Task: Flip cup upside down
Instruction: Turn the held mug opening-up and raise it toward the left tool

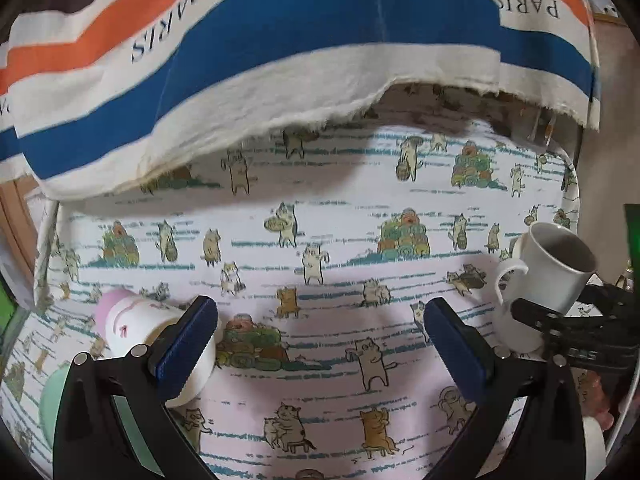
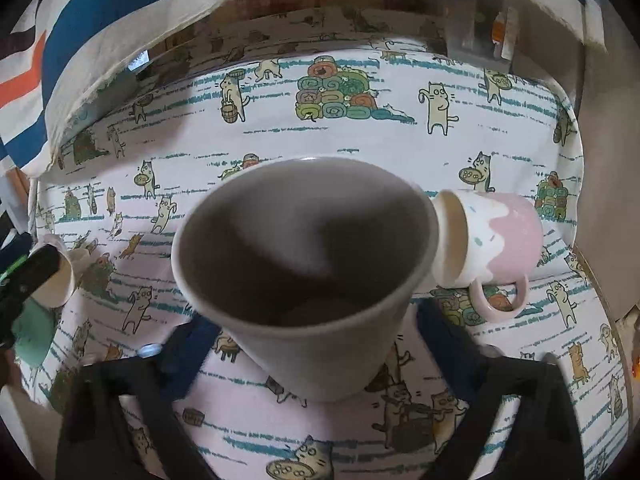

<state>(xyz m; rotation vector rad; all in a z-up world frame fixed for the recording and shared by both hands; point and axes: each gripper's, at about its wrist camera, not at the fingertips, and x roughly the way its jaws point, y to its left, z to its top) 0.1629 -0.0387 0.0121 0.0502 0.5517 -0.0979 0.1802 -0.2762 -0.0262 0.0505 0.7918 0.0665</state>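
My right gripper [image 2: 316, 336] is shut on a plain white mug [image 2: 304, 264], held tilted above the cat-print tray [image 2: 360, 148] with its open mouth facing the camera. The same mug [image 1: 548, 268] shows at the right of the left wrist view, handle to the left, with the right gripper's black fingers [image 1: 536, 312] on it. My left gripper [image 1: 316, 340] is open and empty, low over the tray. A pink-and-white cup [image 1: 156, 332] lies on its side just behind its left finger.
A pink-and-white mug with a handle [image 2: 492, 240] lies on its side on the tray, right of the held mug. A mint-green object [image 1: 52, 396] sits at the tray's left edge. A striped "PARIS" cloth [image 1: 280, 40] hangs over the tray's far side.
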